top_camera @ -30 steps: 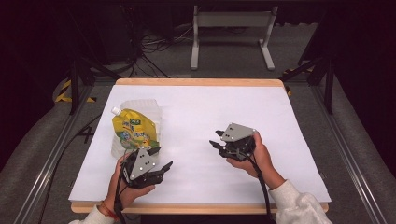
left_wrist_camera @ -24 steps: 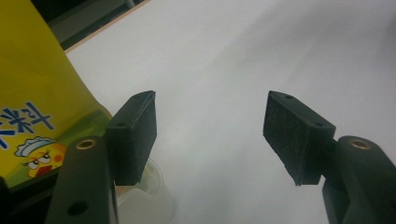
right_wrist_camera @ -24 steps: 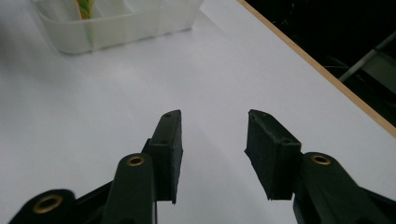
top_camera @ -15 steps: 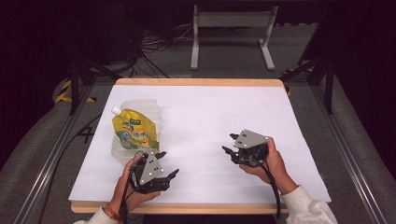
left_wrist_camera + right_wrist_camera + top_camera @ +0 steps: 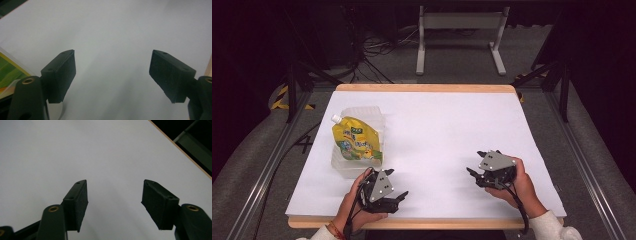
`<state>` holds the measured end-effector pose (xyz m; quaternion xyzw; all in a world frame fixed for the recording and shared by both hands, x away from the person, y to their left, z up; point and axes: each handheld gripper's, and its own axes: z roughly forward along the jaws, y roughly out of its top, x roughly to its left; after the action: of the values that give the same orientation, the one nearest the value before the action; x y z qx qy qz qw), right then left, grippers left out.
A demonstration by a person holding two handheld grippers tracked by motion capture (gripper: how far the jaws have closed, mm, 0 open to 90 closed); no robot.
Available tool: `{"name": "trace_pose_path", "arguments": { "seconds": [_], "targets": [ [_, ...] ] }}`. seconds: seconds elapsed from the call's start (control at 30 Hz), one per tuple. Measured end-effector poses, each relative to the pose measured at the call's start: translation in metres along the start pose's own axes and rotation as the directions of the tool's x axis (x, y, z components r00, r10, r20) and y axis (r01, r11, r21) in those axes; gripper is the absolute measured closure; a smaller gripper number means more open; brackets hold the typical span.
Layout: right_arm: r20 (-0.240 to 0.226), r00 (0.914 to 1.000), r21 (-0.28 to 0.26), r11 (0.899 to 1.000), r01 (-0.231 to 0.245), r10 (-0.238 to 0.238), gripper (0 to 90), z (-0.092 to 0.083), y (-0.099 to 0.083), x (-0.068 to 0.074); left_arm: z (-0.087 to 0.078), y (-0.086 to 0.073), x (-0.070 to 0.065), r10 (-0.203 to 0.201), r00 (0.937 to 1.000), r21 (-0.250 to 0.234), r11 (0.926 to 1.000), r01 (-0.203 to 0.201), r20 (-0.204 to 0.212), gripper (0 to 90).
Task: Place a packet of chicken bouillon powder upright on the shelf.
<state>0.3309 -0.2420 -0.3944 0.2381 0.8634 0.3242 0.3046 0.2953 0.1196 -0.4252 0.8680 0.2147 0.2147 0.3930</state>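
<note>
A yellow spouted pouch (image 5: 356,141) with a white cap leans in a clear plastic tub (image 5: 377,120) on the left of the white table. My left gripper (image 5: 398,184) rests low near the front edge, just in front of the tub, jaws pointing right. Its jaws have just been opening and stand open over bare tabletop (image 5: 113,53), with a corner of the pouch (image 5: 7,72) at the left edge. My right gripper (image 5: 474,162) sits at the front right, pointing left. It too has just been opening, and nothing is between its jaws (image 5: 115,182).
The white table top (image 5: 442,125) has a wooden rim and metal rails on either side. A white metal stand (image 5: 459,30) and loose cables lie on the floor beyond the far edge. The table's right edge (image 5: 180,152) runs close to my right gripper.
My right gripper has slid right and toward the front edge, sinking a little. The left gripper has dropped slightly toward the table. Both pairs of jaws stand wider apart.
</note>
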Motion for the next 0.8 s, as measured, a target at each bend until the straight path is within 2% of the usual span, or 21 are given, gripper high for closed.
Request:
{"name": "trace_pose_path", "arguments": {
  "seconds": [0.13, 0.23, 0.33, 0.63, 0.67, 0.8],
  "targets": [
    [0.018, 0.9996, 0.014, 1.000, -0.022, 0.022, 32.9, -0.005, -0.017, -0.003, 0.001, -0.001, -0.001, 0.009, 0.9999, 0.009, 0.9999, -0.009, 0.010, 19.3],
    [0.028, 0.9989, 0.016, 0.999, -0.037, 0.037, 30.3, -0.008, -0.026, -0.005, 0.002, -0.002, -0.001, 0.006, 0.9999, 0.006, 1.0000, -0.006, 0.010, 17.8],
    [0.044, 0.9968, 0.019, 0.998, -0.067, 0.066, 24.4, -0.014, -0.044, -0.010, 0.003, -0.004, 0.001, -0.003, 0.9999, 0.010, 0.9999, 0.003, 0.012, 15.9],
    [0.064, 0.9900, 0.021, 0.992, -0.128, 0.126, 19.4, -0.025, -0.074, -0.012, 0.008, -0.007, 0.002, -0.005, 0.9992, 0.015, 0.9999, 0.004, 0.039, 12.4],
    [0.068, 0.9860, 0.013, 0.988, -0.153, 0.152, 18.7, -0.029, -0.082, -0.012, 0.008, -0.007, 0.002, -0.001, 0.9991, 0.021, 0.9998, 0.000, 0.042, 12.2],
    [0.078, 0.9786, 0.014, 0.981, -0.192, 0.190, 17.7, -0.034, -0.096, -0.012, 0.007, -0.008, 0.004, -0.005, 0.9986, 0.014, 0.9999, 0.004, 0.053, 12.0]
  ]
}}
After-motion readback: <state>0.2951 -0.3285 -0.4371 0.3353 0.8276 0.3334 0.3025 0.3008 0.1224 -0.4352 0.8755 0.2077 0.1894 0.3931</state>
